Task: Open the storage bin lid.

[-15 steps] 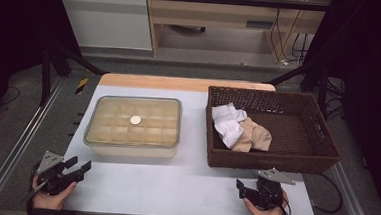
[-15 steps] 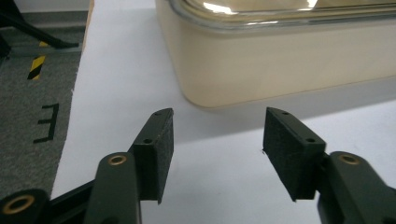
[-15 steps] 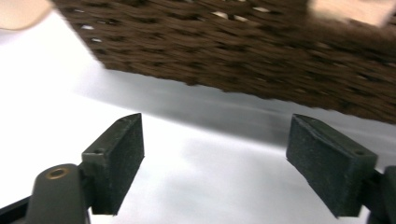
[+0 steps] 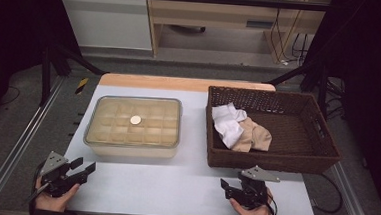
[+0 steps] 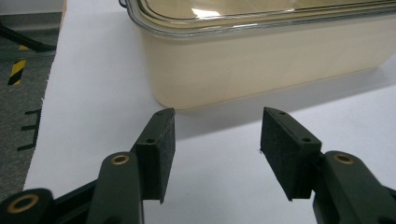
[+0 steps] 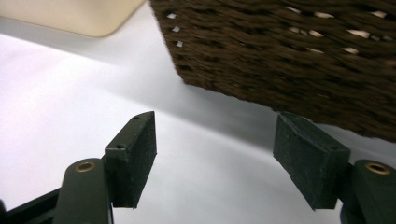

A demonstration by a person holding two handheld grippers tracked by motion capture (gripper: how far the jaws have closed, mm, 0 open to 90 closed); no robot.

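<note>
A white tabletop (image 4: 183, 187) is carrying two containers. A lidded beige box (image 4: 135, 125) is sitting toward the left edge, its lid cloudy, so the grid of compartments inside is hard to make out; a small round disc (image 4: 135, 119) is lying at the lid's centre. A brown wicker basket (image 4: 270, 160) is standing toward the right edge, holding crumpled white and tan cloths (image 4: 239, 130) in its left half.

At the near left corner, a hand is holding the left gripper (image 4: 81, 170), its jaws standing apart with nothing between them; in the left gripper view the box (image 5: 261, 70) is lying just ahead, its top cut off. At the near edge toward the right, another hand is holding the right gripper (image 4: 229, 186), jaws likewise spread and empty, the basket wall (image 6: 289, 51) close ahead. Both forearms are cut off at the bottom.
</note>
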